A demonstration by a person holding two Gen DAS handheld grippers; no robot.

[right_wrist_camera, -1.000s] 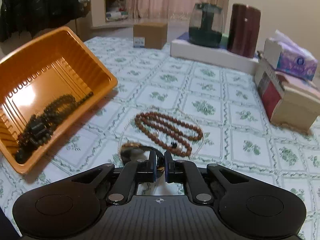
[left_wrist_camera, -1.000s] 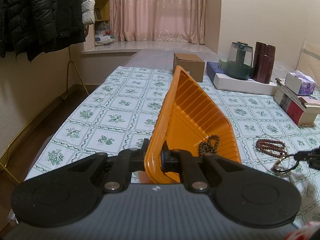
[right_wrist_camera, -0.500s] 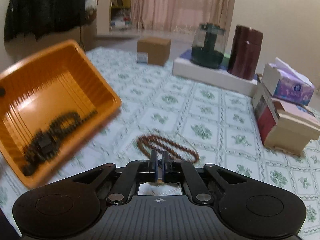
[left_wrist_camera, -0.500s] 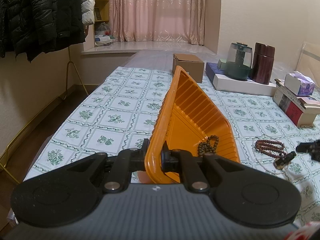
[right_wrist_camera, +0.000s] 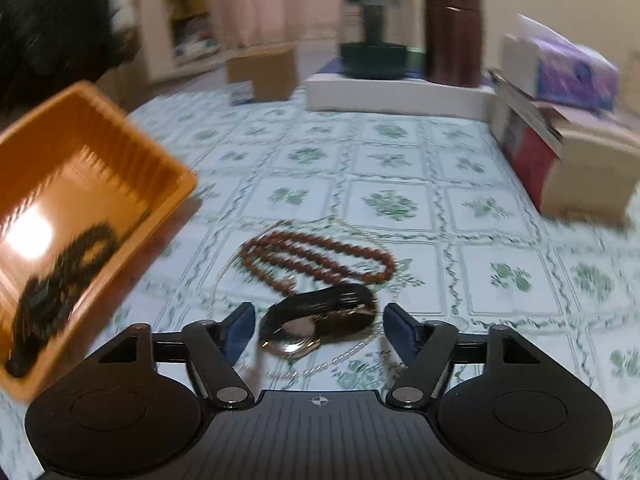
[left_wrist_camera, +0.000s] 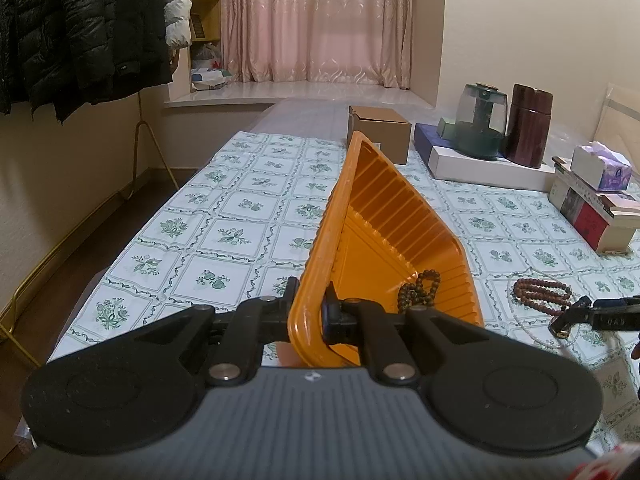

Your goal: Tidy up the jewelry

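My left gripper [left_wrist_camera: 310, 312] is shut on the rim of an orange tray [left_wrist_camera: 384, 236] and holds it tilted on edge. Dark bead strands [left_wrist_camera: 418, 292] lie in its low corner; the tray [right_wrist_camera: 80, 184] and the strands [right_wrist_camera: 60, 276] also show in the right wrist view. My right gripper [right_wrist_camera: 320, 330] is open. A black-strapped wristwatch [right_wrist_camera: 320, 316] lies between its fingers, on the tablecloth. A brown bead necklace [right_wrist_camera: 316, 256] and a thin pearl chain [right_wrist_camera: 348, 354] lie just beyond. The right gripper [left_wrist_camera: 580, 316] shows at the left view's right edge.
A floral tablecloth [left_wrist_camera: 240, 216] covers the table. At the back stand a cardboard box [left_wrist_camera: 380, 132], a white box [left_wrist_camera: 488, 166] bearing a glass jar [left_wrist_camera: 480, 124] and a brown canister [left_wrist_camera: 528, 124]. Stacked books and a tissue pack [left_wrist_camera: 600, 164] sit at right.
My right gripper has opened; the wristwatch it held now lies between its fingers on the cloth. The right view has shifted and blurred. The left gripper still holds the tray.
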